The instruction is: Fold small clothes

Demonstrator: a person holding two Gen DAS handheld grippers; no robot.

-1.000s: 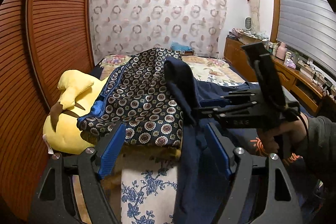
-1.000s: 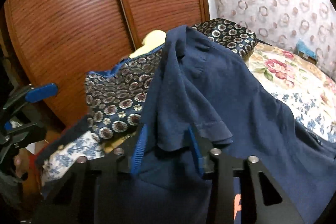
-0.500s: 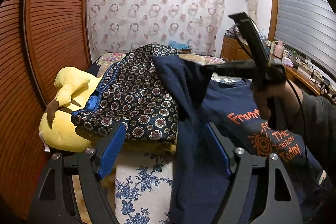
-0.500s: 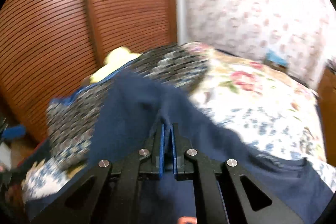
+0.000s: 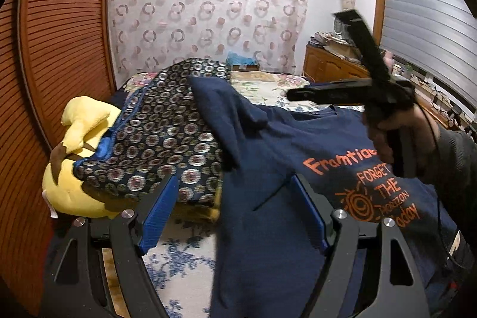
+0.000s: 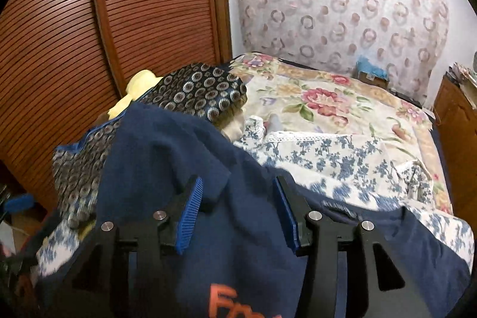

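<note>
Navy T-shirt (image 5: 268,157), soft knit with orange printed lettering and a sun graphic, lies spread on the bed, one sleeve draped up over a dark patterned cushion (image 5: 167,133) with round medallion print and blue piping. Yellow plush toy (image 5: 74,157) sits against the cushion, beside the slatted wooden wardrobe door (image 5: 59,49). Left gripper (image 5: 232,216): black frame, ribbed blue pads, jaws wide apart, nothing between them but air, hovering over the shirt's left side and the cushion edge. Right gripper (image 6: 238,216): same build, jaws also spread apart, not clamped on anything, poised over the shirt's shoulder and sleeve; fabric lies under and between the fingers, contact unclear. Bedspread (image 6: 328,103) is floral, with a white-and-blue flowered sheet (image 6: 328,157) with a lace edge on top, shirt resting on it. Left wrist view alone shows the full orange print, the person's right hand (image 5: 399,133) gripping the black tool handle, a wooden dresser (image 5: 334,67) and window blinds (image 5: 423,14). Right wrist view alone shows the far spread of bedding and only the top of the lettering. Ring-patterned curtain (image 6: 342,5) appears in both.
</note>
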